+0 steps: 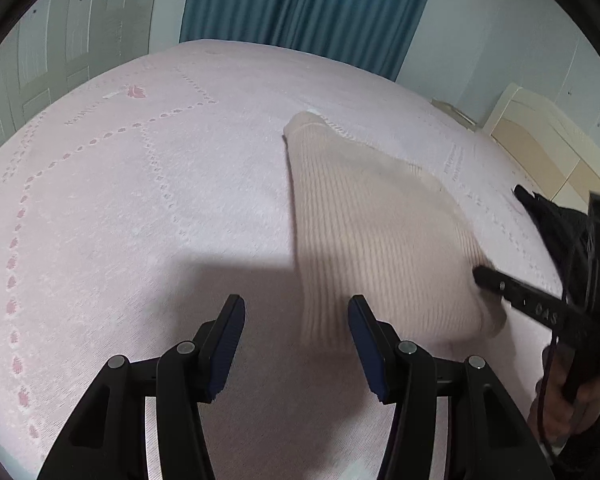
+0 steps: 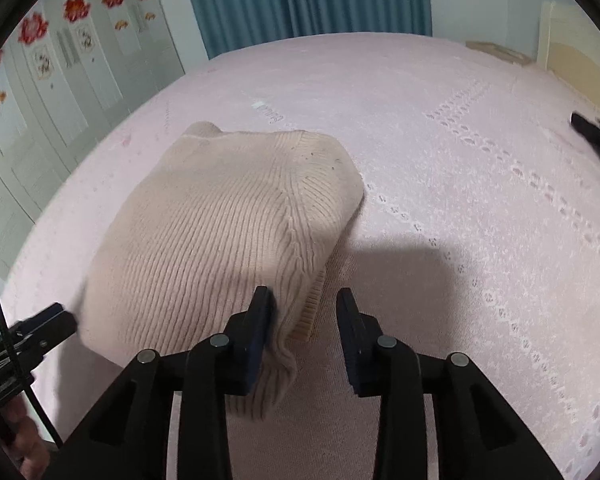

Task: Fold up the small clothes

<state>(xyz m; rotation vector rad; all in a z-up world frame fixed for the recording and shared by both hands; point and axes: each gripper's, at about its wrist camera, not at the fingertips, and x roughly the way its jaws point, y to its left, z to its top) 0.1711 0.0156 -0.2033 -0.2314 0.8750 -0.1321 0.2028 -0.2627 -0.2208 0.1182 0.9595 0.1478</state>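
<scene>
I am holding my left gripper (image 1: pixel 296 344) with its black fingers spread apart, gripping nothing, just above the pale pink bedspread (image 1: pixel 140 200). My right gripper (image 2: pixel 305 336) is also gaping wide, its left finger touching the near edge of the beige ribbed knit garment (image 2: pixel 220 236). That garment is lying folded on the bed between both grippers. Farther back, a teal pleated curtain (image 2: pixel 308 0) is hanging beyond the bed.
</scene>
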